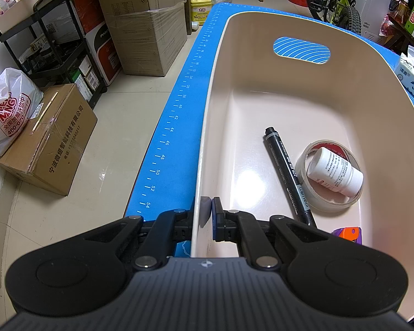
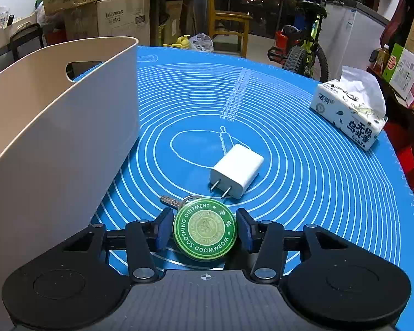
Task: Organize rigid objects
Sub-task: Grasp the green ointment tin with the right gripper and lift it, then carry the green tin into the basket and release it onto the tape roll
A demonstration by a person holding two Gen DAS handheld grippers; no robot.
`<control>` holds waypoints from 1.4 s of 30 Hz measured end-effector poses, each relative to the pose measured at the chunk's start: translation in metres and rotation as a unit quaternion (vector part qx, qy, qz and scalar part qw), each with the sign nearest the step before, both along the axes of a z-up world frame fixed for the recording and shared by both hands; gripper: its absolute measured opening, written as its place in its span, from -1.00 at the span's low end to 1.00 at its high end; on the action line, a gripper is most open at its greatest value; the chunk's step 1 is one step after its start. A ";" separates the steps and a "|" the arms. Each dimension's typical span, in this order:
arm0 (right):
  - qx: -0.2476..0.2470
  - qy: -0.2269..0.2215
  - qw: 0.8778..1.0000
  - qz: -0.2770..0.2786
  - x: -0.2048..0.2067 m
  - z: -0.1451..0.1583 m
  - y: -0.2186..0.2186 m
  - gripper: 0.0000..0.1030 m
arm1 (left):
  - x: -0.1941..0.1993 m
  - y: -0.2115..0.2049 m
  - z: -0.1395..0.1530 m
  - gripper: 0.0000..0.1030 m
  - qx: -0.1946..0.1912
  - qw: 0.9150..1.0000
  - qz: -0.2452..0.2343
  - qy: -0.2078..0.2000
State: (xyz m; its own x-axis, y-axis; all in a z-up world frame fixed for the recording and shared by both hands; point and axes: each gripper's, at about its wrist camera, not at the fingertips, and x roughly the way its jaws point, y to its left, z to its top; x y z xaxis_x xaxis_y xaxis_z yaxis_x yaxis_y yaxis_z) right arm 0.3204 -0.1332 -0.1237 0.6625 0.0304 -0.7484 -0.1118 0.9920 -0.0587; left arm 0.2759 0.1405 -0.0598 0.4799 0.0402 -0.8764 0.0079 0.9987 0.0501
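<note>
Left gripper (image 1: 204,215) clamped on beige bin (image 1: 204,143) wall. Right gripper (image 2: 204,230) fingers straddle ointment tin (image 2: 204,231), beside bin; contact unclear. Charger (image 2: 236,171) just beyond tin.

Left tool (image 1: 206,215) clamped on bin wall (image 1: 198,193); right tool (image 2: 204,230) parted around tin (image 2: 204,232)

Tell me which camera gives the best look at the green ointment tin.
The right wrist view. The green ointment tin lies label-up between the right gripper's fingers, its lettering readable. The left wrist view does not show it, only the bin and its contents.
</note>
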 end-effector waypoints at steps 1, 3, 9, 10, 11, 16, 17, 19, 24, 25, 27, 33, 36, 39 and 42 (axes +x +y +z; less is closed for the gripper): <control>0.000 -0.001 1.000 0.001 -0.001 0.000 0.001 0.05 | 0.000 0.000 0.000 -0.83 0.000 1.000 0.000 0.000; 0.002 -0.007 1.000 -0.001 -0.004 0.001 0.000 0.05 | 0.000 0.000 0.000 -0.83 0.000 1.000 0.000 0.000; 0.003 -0.043 0.999 -0.015 -0.015 0.020 -0.006 0.05 | 0.000 0.000 0.000 -0.83 0.000 1.000 0.000 0.000; 0.003 -0.051 0.999 -0.016 -0.016 0.026 -0.006 0.05 | 0.000 0.000 0.000 -0.83 0.000 1.000 0.000 0.000; 0.004 -0.060 0.998 -0.017 -0.018 0.032 -0.006 0.05 | 0.000 0.000 0.000 -0.83 0.000 1.000 0.000 0.000; 0.012 -0.106 0.994 -0.013 -0.023 0.067 0.001 0.05 | 0.000 0.000 0.000 -0.83 0.000 1.000 0.000 0.000; 0.013 -0.115 0.993 -0.009 -0.024 0.074 0.004 0.05 | 0.000 0.000 0.000 -0.83 0.000 1.000 0.000 0.000; 0.016 -0.133 0.991 0.001 -0.025 0.087 0.012 0.05 | 0.000 0.000 0.000 -0.83 0.000 1.000 0.000 0.000; 0.026 -0.156 0.987 0.041 -0.024 0.109 0.038 0.05 | 0.000 0.000 0.000 -0.83 0.000 1.000 0.000 0.000; 0.026 -0.158 0.986 0.051 -0.024 0.112 0.044 0.05 | 0.000 0.000 0.000 -0.83 0.000 1.000 0.000 0.000; 0.024 -0.158 0.984 0.072 -0.022 0.115 0.058 0.05 | 0.000 0.000 0.000 -0.83 0.000 1.000 0.000 0.000; 0.011 -0.132 0.982 0.132 -0.016 0.110 0.104 0.05 | 0.000 0.000 0.000 -0.83 0.000 1.000 0.000 0.000; 0.002 -0.100 0.983 0.154 -0.008 0.101 0.126 0.05 | 0.000 0.000 0.000 -0.83 0.000 1.000 0.000 0.000; -0.007 -0.075 0.983 0.166 -0.004 0.092 0.142 0.05 | 0.000 0.000 0.000 -0.83 0.000 1.000 0.000 0.000; -0.012 -0.041 0.984 0.172 0.000 0.082 0.154 0.05 | 0.000 0.000 0.000 -0.83 0.000 1.000 0.000 0.000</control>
State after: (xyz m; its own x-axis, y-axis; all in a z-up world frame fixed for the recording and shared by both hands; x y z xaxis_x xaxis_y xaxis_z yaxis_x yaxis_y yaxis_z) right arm 0.3203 0.0210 -0.0419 0.6738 0.2464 -0.6966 -0.4345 0.8947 -0.1038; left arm 0.2761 0.1403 -0.0597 0.4798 0.0401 -0.8765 0.0076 0.9987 0.0498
